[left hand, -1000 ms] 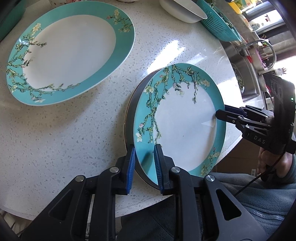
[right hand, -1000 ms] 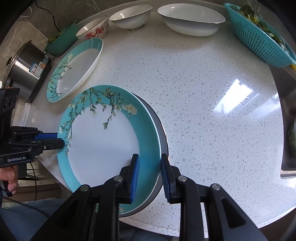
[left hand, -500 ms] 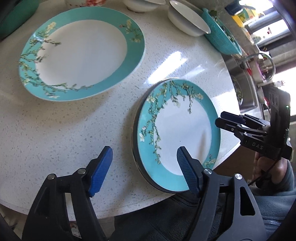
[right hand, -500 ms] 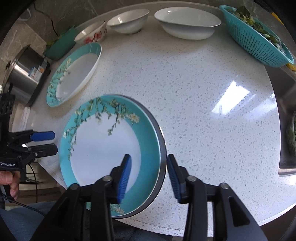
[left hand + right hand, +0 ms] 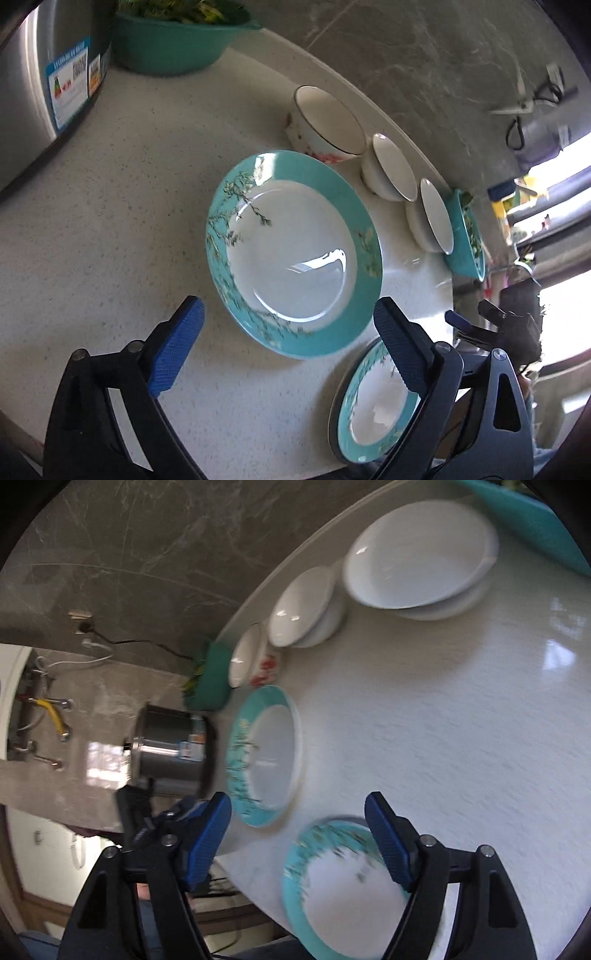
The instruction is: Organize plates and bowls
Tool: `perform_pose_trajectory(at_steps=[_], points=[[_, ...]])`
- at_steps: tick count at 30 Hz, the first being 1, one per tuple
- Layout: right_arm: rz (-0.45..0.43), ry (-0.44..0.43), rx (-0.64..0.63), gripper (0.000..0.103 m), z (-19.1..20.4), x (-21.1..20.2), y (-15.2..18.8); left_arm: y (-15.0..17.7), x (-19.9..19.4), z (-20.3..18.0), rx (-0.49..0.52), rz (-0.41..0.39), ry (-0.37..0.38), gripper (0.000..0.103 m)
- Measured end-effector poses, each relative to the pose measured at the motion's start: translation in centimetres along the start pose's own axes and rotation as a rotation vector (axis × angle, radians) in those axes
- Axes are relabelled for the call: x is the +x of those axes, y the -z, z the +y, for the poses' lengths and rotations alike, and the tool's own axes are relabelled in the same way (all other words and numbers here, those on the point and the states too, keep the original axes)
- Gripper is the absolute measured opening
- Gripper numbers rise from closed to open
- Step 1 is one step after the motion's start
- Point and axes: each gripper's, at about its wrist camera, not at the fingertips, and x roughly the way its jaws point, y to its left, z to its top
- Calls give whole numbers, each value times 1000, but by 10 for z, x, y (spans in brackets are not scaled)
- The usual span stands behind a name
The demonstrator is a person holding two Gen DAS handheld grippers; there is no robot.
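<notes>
Left gripper (image 5: 288,347): jaws just opened wide, nothing between them.
Right gripper (image 5: 297,840): jaws just opened wide, holding nothing.
Stacked small plate (image 5: 376,402): sits near counter edge; a knock could tip it off.
Large plate (image 5: 295,251): mid-counter; rim grab may skid into floral bowl (image 5: 325,125).

Right wrist view motion-blurred: blossom pattern on near plate (image 5: 343,890) smeared, its lower rim hidden behind right finger (image 5: 388,845). Left gripper (image 5: 173,823) partly hidden behind left finger. Left wrist view: near plate (image 5: 373,410) partly covered by right finger (image 5: 402,347); pot (image 5: 40,85) cut off at left edge; label text unreadable.
</notes>
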Motion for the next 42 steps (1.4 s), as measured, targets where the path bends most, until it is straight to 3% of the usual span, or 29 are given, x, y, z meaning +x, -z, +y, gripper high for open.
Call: perform_pose_trajectory(at_steps=[4,11,15,19,25,27,30,38,42], points=[[101,-45,3,78,0,51,-20,-18,27,16,-41,61,41,101],[197,-85,-15,78,1,104,-40,-41,56,33,-64,80,85,101],[229,-70,-15,78,-2,121,-45,-48,64,43,-105,94,122,101],[252,-61,-19,73,-4,130,-43,-54,76,39,-78,149,109,101],[253,-71,-15,64,-5,137,-45,-60,81,33,-37,154,79,98],[262,-45,-25,47,-6,137,-44,-61,83,31,-14,157,62,80],[303,-18,-25,29,-9,143,-42,-61,83,32,-19,151,54,61],[308,28,-3,12,-10,146,-42,-63,80,42,-7,128,-37,24],[297,46,0,10,-10,144,-41,-61,78,38,49,112,-118,16]])
